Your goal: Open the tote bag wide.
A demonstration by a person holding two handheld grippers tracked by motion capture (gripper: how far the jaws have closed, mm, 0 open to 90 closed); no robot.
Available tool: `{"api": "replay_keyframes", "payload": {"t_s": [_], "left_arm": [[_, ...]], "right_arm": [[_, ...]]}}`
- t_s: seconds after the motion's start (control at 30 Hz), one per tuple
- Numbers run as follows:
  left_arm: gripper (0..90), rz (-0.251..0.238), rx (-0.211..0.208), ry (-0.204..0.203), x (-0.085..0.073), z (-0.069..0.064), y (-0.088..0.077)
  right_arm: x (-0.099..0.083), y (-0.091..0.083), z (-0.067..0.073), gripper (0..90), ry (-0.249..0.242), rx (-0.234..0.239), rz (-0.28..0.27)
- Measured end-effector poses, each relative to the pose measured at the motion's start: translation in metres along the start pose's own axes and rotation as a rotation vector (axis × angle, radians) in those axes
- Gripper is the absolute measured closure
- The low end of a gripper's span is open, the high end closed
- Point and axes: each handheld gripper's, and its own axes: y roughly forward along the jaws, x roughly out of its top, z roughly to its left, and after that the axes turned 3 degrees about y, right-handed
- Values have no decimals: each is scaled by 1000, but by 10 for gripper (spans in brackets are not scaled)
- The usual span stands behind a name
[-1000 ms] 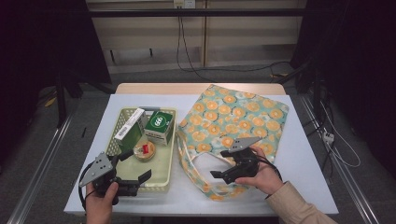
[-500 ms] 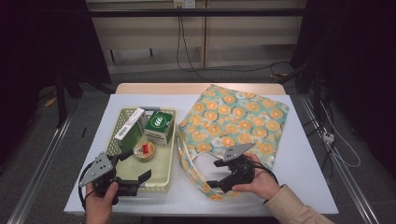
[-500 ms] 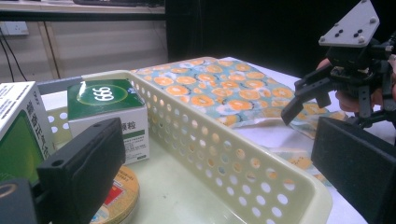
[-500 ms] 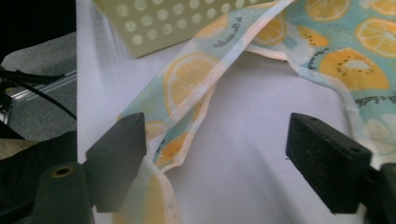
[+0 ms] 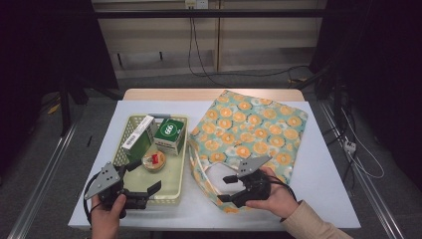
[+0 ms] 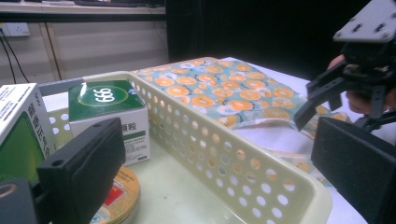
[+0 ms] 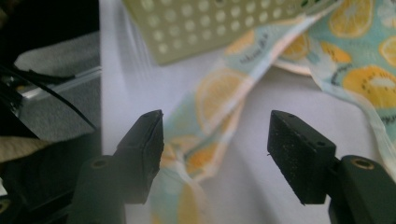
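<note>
A teal tote bag (image 5: 254,124) printed with orange slices lies flat on the right half of the white table. Its looped strap (image 7: 219,102) runs between the jaws of my right gripper (image 5: 224,188), closer to the left jaw. These jaws have just been closing, with a gap still on both sides of the strap. My left gripper (image 5: 144,175) stands open at the near end of a pale perforated basket (image 5: 182,159), its jaws straddling the basket's wall (image 6: 210,149). The basket holds a green 666 box (image 5: 169,134), a white and green box (image 5: 137,137) and a round tin (image 5: 153,162).
Bare white table (image 5: 323,164) lies right of the bag and along the front edge. Cables trail on the floor behind and to the right of the table. In the left gripper view, the right gripper (image 6: 313,100) hangs over the bag (image 6: 224,88) at the right.
The right gripper's jaws have narrowed around the bag's strap, and that hand has edged slightly toward the table's front. The left gripper has stayed put.
</note>
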Motion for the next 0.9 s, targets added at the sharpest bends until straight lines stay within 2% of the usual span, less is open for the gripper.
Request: {"api": "replay_keyframes", "payload": {"t_s": [0.1,0.17,0.2,0.27,0.3,0.4,0.47,0.5,0.77,0.9], "left_arm": [[28,0,-3,5,0,0,0],[28,-4,-2,5,1,0,0],[28,-5,-2,-1,1,-1,0],[28,-4,-2,4,1,0,0],[28,-3,-3,4,1,0,0],[28,-1,-5,5,0,0,0],[28,3,-3,1,0,0,1],[28,2,-4,-1,0,0,1],[28,2,-5,-1,0,-1,1],[28,-1,3,0,0,0,0]], "right_arm": [[1,5,12,366,-37,21,25],[-3,12,17,374,-57,45,70],[-5,15,17,393,-65,42,90],[-9,19,14,471,-82,19,126],[-10,19,12,541,-82,15,128],[-8,9,3,760,-44,0,69],[-5,2,-3,839,-28,-16,49],[-5,-1,-6,867,-9,-2,45],[1,-21,-31,900,49,-39,-22],[8,-31,-44,900,80,-68,-79]]}}
